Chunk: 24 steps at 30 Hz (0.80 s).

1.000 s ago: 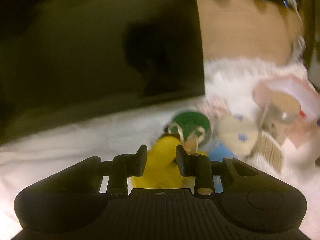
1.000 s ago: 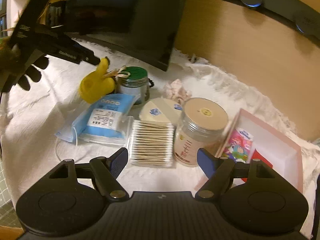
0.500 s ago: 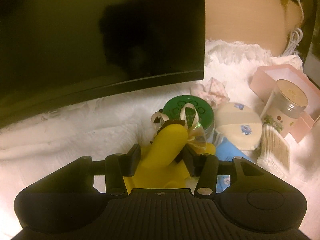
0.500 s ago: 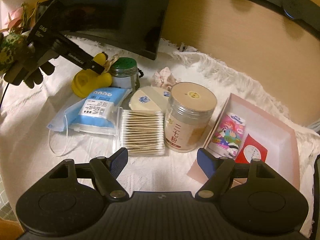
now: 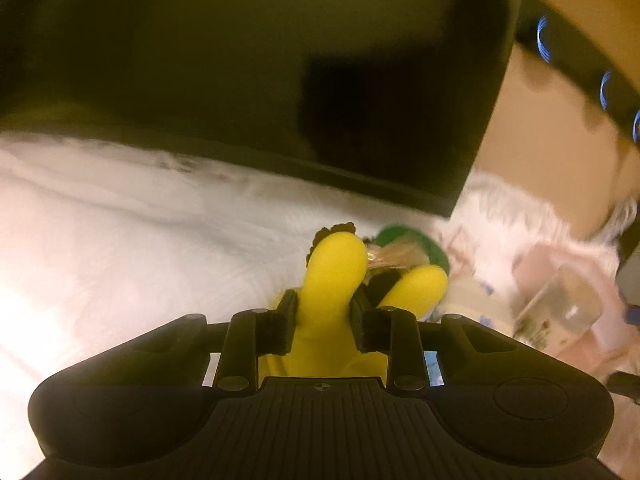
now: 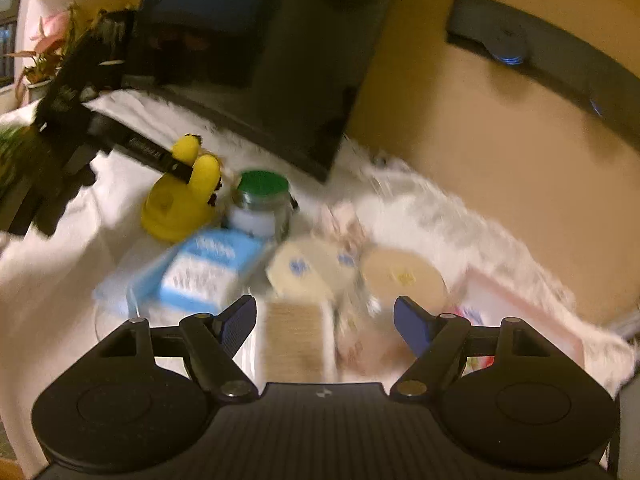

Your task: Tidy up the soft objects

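Honestly nothing here is readable. The blue packet (image 6: pixel 208 268) has a white label, but the print is smeared by blur. Same for the printed jar (image 6: pixel 400 284) at its 3 o'clock.

Dark monitor (image 6: pixel 256 52), tan wall (image 6: pixel 460 128), white fringed cloth (image 5: pixel 120 240), warm light

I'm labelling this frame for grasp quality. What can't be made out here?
- Left wrist view: the yellow plush toy's lower body, hidden behind the left gripper.
- Right wrist view: print on the blue packet, motion-blurred.
- Right wrist view: pink box contents, blurred and covered by the right gripper.
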Each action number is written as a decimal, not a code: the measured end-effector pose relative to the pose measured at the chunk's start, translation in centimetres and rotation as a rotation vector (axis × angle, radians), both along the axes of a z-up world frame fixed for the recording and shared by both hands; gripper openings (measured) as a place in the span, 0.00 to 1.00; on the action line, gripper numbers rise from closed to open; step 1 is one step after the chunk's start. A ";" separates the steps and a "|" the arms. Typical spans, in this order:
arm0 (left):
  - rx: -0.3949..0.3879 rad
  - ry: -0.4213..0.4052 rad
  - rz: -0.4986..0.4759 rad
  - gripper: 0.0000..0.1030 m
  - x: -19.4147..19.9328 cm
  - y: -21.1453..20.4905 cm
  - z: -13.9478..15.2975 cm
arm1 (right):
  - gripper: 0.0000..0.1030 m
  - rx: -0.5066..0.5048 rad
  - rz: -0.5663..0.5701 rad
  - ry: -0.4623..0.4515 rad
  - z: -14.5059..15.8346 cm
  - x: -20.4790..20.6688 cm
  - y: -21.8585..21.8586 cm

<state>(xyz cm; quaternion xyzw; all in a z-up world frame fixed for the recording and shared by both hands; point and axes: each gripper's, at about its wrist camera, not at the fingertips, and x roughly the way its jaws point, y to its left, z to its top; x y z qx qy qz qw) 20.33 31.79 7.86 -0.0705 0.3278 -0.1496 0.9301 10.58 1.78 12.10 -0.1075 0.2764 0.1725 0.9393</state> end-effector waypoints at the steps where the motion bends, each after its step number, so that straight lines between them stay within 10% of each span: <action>1: -0.004 -0.021 0.012 0.30 -0.8 0.7 0.6 | 0.74 0.008 0.020 -0.006 0.4 0.7 0.7; 12: -0.030 -0.149 0.216 0.30 -8.4 9.1 4.6 | 0.56 -0.016 0.232 -0.016 -0.8 6.1 11.5; 24: -0.030 -0.137 0.296 0.30 -12.8 11.1 4.1 | 0.22 -0.066 0.095 0.243 -6.9 13.9 18.6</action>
